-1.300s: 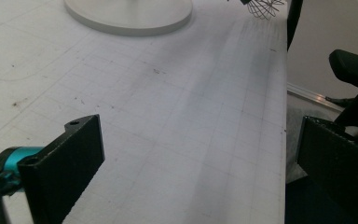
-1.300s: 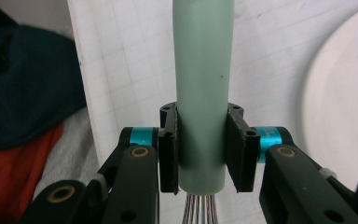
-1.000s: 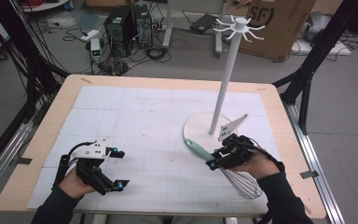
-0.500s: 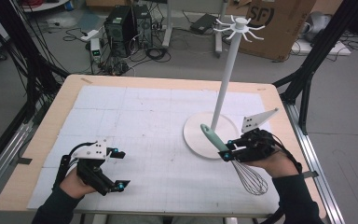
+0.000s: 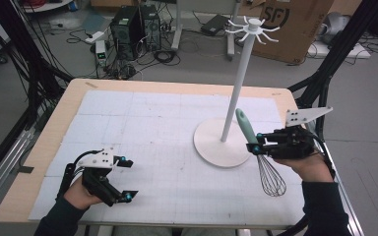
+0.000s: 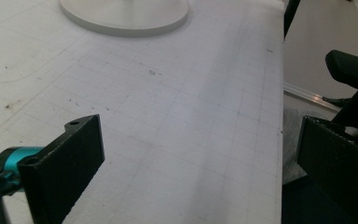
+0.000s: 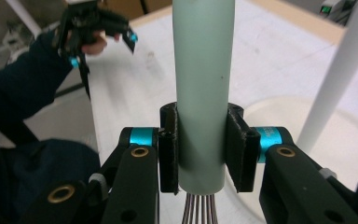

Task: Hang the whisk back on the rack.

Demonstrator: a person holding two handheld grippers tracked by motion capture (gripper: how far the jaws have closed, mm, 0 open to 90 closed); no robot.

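Your right gripper (image 5: 254, 146) pinches the whisk (image 5: 257, 149) by its pale green handle at lower right of the high view, handle tip slanting up-left toward the white stand's pole (image 5: 237, 83), wires hanging below. The hooks (image 5: 252, 28) sit far above. Your left gripper (image 5: 126, 179), jaws spread and empty, rests lower left.

Dark sleeves; black hand-held gripper (image 5: 253, 146) with cyan joints.
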